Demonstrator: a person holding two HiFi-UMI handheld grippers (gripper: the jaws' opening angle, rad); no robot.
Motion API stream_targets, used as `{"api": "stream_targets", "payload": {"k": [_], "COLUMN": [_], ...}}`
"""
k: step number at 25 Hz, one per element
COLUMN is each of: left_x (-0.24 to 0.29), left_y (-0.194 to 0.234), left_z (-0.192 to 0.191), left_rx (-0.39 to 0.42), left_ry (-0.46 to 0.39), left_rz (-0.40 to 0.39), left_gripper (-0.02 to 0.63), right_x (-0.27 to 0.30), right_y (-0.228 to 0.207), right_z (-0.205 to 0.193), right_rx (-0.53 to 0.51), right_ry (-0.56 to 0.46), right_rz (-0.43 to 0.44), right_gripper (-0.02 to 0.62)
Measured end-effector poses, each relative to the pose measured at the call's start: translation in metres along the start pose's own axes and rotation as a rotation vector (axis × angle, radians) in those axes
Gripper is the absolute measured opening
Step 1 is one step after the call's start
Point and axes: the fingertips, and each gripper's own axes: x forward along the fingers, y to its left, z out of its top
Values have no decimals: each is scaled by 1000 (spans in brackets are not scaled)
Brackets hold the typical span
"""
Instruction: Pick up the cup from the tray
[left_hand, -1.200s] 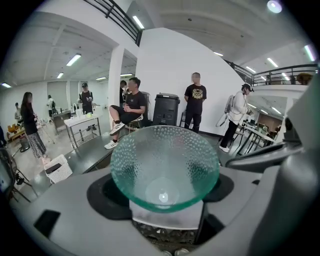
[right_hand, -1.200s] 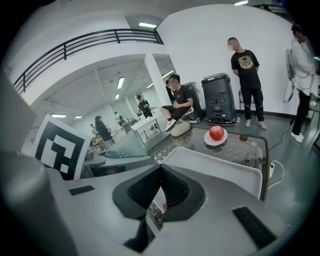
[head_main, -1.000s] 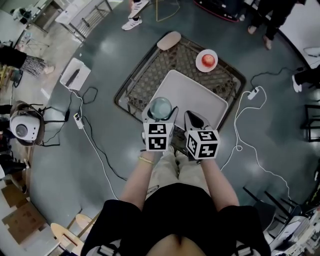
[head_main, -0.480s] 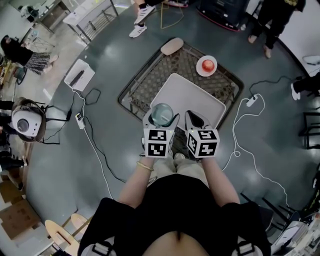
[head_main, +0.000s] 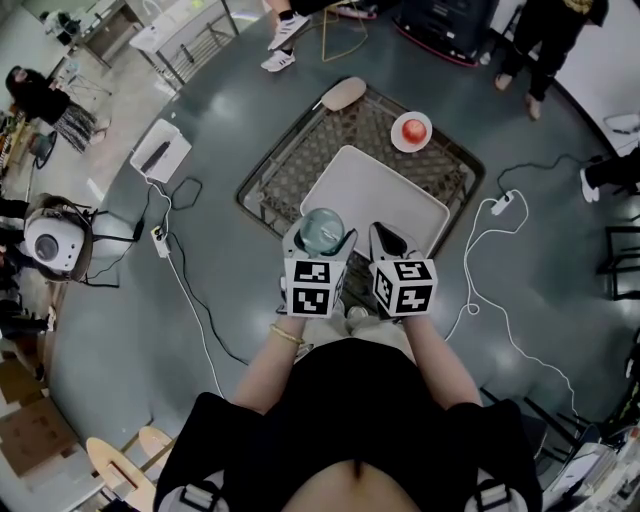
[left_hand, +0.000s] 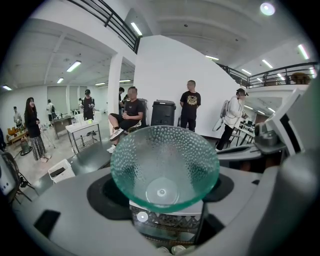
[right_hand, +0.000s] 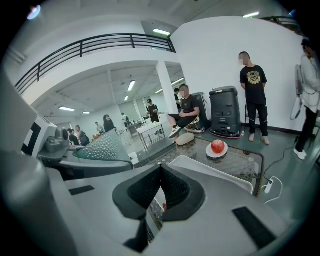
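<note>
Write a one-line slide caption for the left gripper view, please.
Left tongs gripping a dimpled green glass cup, with people in the background.

In the head view the left gripper (head_main: 320, 240) covers the lower part of the cup (head_main: 322, 226), and with the right gripper (head_main: 392, 242) it hides the 6 o'clock edge of the tray (head_main: 380, 190). In the left gripper view the cup fills the gap, so where the jaws meet its base is unseen. At that head view's 12 o'clock edge, people (head_main: 283, 28) are cut off (only legs and shoes show). The oval thing (head_main: 343, 93) at the 11 o'clock corner of the table (head_main: 298, 165) is too small to tell.
</note>
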Motion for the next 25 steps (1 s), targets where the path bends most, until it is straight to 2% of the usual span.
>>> {"api": "stream_targets", "payload": {"k": [25], "left_x": [-9], "left_y": [0], "left_z": [0], "left_rx": [-3], "left_ry": [-7], "left_rz": [20], "left_gripper": [382], "right_x": [-13], "right_y": [10], "right_z": [2], "right_rx": [-28], "right_ry": [-11], "right_rz": [13], "right_gripper": [9]}}
